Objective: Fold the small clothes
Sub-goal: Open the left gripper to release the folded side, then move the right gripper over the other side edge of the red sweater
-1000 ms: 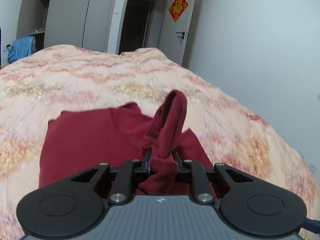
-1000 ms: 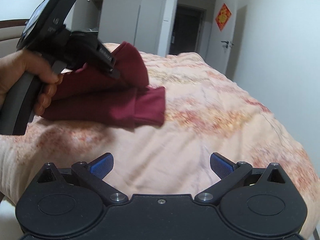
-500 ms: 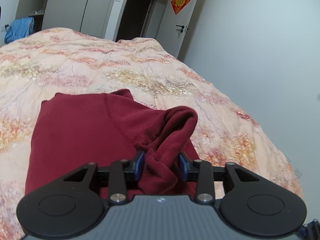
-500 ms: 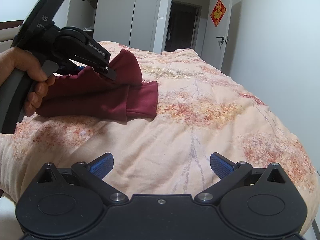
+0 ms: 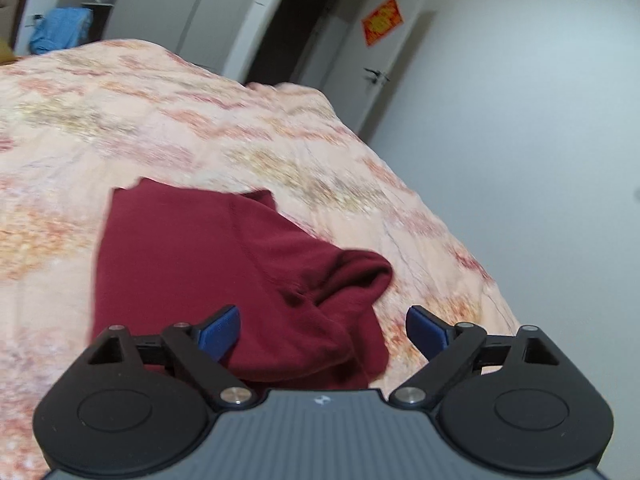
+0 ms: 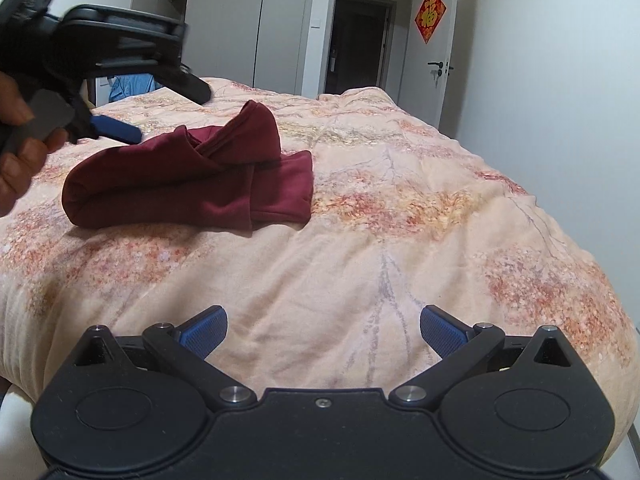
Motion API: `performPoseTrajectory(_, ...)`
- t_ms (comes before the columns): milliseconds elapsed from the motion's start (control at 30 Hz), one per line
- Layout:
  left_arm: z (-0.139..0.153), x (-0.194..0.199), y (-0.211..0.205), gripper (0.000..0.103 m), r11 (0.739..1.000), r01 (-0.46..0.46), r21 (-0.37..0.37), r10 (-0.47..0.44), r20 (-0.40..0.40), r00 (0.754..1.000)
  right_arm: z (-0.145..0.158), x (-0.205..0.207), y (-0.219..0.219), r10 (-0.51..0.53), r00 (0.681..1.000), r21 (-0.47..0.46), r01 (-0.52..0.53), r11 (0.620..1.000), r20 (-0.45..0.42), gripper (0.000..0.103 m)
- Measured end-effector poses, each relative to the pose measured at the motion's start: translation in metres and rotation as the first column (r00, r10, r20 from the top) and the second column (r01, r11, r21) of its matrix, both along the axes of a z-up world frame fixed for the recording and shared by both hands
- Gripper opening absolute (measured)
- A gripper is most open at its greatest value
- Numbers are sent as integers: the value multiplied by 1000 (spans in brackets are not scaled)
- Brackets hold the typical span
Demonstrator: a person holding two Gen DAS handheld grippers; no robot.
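Note:
A dark red garment (image 5: 224, 256) lies partly folded on the bed's floral quilt (image 5: 120, 120), with a sleeve bunched up at its right side. My left gripper (image 5: 322, 332) is open just above the near edge of the garment and holds nothing. In the right wrist view the garment (image 6: 188, 184) lies at the left on the quilt (image 6: 400, 220), and the left gripper (image 6: 120, 128) hovers over its far left end. My right gripper (image 6: 323, 332) is open and empty, low over the bare quilt, well short of the garment.
A white wall (image 5: 540, 120) runs along the bed's right side. Beyond the bed stand grey wardrobes (image 6: 256, 28), a dark doorway (image 6: 356, 40) and a door with a red decoration (image 6: 430, 14). A blue cloth (image 5: 56, 34) hangs at the far left.
My left gripper opened and let go of the red sleeve, which dropped onto the garment. The left gripper then lifted and drew back. The right gripper stayed open, nearly still.

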State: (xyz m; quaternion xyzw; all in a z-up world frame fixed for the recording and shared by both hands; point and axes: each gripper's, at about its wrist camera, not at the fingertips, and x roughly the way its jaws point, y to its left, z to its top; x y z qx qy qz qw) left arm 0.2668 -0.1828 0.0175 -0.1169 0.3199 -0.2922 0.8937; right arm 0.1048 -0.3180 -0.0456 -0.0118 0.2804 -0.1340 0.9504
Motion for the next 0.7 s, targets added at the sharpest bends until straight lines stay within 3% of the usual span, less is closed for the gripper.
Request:
performPoseTrajectory(233,7,6,43,103,984,-175,17,176,-13,984,7,19,6,34,998,11,-35,999,43,103)
performPoseTrajectory(433,-9,17,86,103,936,-342,83,349,-85,933,27,51,10,106,987,77,-116,990,122,103)
performPoseTrajectory(567,-25,20,107,103,917,-385,105,397,-137,908,44,83,8,117,977,192,-151,970,179,103)
performPoseTrajectory(700,-39,19,114,103,916,-380,127,397,-167,902,53,115,11,109,974,272,-161,949,196,103)
